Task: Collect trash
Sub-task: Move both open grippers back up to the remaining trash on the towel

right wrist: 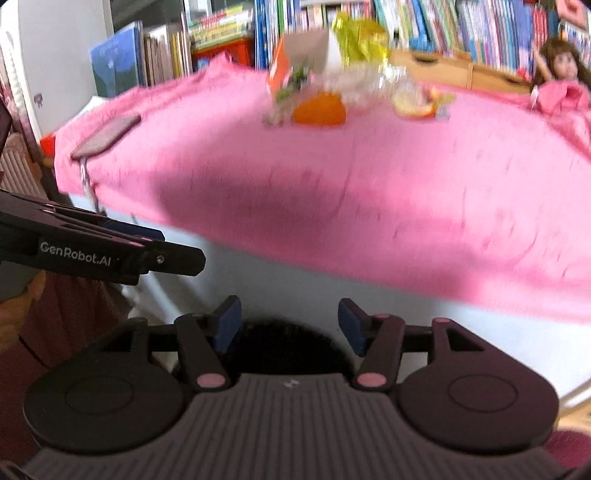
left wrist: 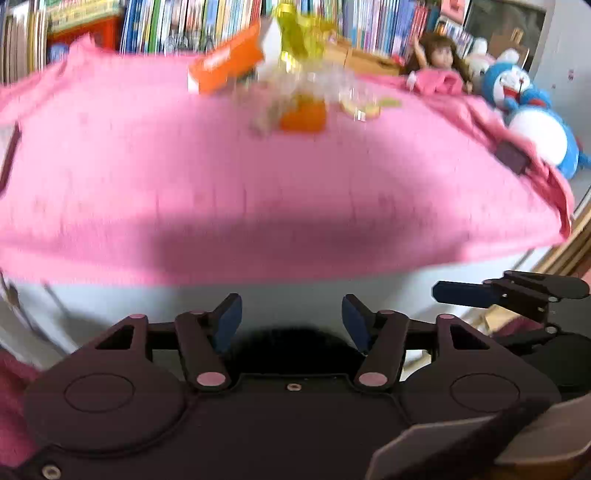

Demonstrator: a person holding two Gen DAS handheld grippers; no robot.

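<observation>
Wide bare pink cloth (left wrist: 258, 192) is lying open ahead; the trash pile (left wrist: 295, 92) is crowding its far edge, books (left wrist: 207, 22) walling in behind it.

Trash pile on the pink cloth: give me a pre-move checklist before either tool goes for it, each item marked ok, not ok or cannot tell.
1. Left tool empty, jaws apart: ok.
2. Right tool empty, jaws apart: ok.
3. Trash pile in sight of both cameras: ok, on the far part of the pink cloth.
4. Single pieces told apart: cannot tell; blur leaves only an orange box, yellow wrapper and orange lump.
5. Tools within reach of the pile: not ok; both sit before the table's near edge.
6. Path across the cloth free: ok.
</observation>
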